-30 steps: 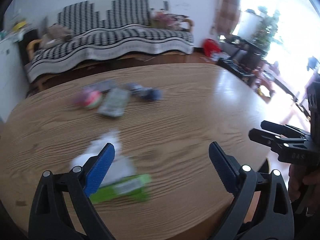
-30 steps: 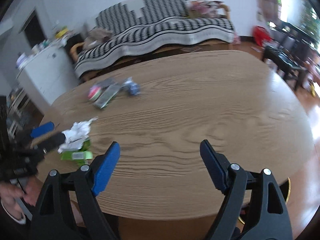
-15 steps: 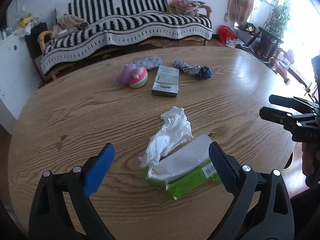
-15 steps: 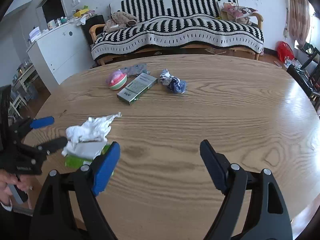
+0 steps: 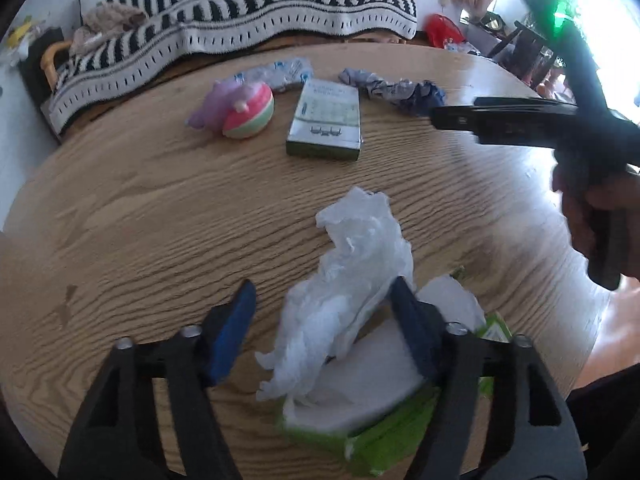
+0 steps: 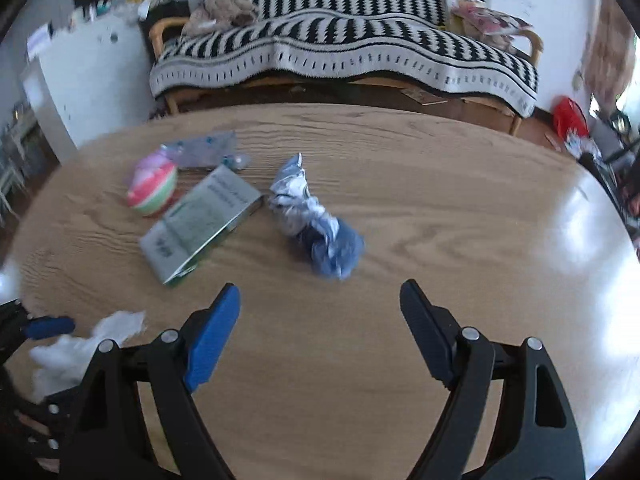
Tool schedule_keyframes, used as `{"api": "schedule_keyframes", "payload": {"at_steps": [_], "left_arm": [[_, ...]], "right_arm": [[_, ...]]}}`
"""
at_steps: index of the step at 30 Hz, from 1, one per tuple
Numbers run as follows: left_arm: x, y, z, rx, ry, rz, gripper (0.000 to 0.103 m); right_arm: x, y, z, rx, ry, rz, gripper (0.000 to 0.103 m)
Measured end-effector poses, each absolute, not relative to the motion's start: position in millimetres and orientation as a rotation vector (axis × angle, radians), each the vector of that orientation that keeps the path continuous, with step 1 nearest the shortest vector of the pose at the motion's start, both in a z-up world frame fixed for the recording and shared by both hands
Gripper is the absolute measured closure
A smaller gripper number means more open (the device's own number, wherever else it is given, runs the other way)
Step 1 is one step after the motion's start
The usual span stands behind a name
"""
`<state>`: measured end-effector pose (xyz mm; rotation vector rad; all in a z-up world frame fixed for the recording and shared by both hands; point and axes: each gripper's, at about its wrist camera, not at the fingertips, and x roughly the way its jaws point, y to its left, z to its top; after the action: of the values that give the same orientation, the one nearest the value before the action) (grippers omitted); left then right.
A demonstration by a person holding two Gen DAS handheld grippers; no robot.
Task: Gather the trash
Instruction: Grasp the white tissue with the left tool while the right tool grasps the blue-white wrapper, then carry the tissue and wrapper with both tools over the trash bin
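A crumpled white tissue [image 5: 352, 276] lies on the wooden table [image 5: 140, 208], partly on a green wet-wipe pack [image 5: 376, 412]. My left gripper [image 5: 324, 328] is open, its fingers on either side of the tissue. My right gripper [image 6: 320, 320] is open and empty, just short of a crumpled blue-and-white wrapper [image 6: 316, 220]. That wrapper also shows in the left wrist view [image 5: 400, 92]. The tissue shows at the lower left of the right wrist view [image 6: 80, 352], beside the left gripper's blue fingertip [image 6: 48, 327].
A green-grey box [image 6: 200, 220], a pink-and-green ball toy [image 6: 154, 190] and a clear plastic packet [image 6: 204, 152] lie at the table's far left. A striped sofa [image 6: 344, 52] stands behind the table. The right gripper and hand [image 5: 592, 160] hover at the right in the left wrist view.
My left gripper has moved forward and down over the tissue and started to narrow. My right gripper has moved forward toward the blue-and-white wrapper.
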<state>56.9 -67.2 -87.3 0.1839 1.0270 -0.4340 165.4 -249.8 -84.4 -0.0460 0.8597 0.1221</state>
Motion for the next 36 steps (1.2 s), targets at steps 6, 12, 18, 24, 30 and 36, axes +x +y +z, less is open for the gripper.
{"api": "schedule_keyframes", "payload": {"at_steps": [6, 12, 18, 24, 30, 36], "left_arm": [[65, -74, -88, 0.155, 1.04, -0.458, 0.075], [65, -74, -71, 0.14, 0.993, -0.414, 0.084], [63, -62, -45, 0.075, 0.925, -0.306, 0.084], [42, -72, -24, 0.051, 0.899, -0.284, 0.084], [4, -99, -9, 0.047, 0.888, -0.313, 0.084], [-35, -141, -9, 0.097, 0.868, -0.369, 0.084]], "right_arm": [[207, -247, -95, -0.089, 0.888, 0.149, 0.048], [201, -249, -92, -0.091, 0.864, 0.16, 0.081], [147, -267, -72, -0.014, 0.818, 0.151, 0.081], [57, -285, -51, 0.008, 0.784, 0.153, 0.081], [-37, -298, -42, 0.011, 0.762, 0.151, 0.081], [-103, -321, -47, 0.018, 0.746, 0.12, 0.081]]}}
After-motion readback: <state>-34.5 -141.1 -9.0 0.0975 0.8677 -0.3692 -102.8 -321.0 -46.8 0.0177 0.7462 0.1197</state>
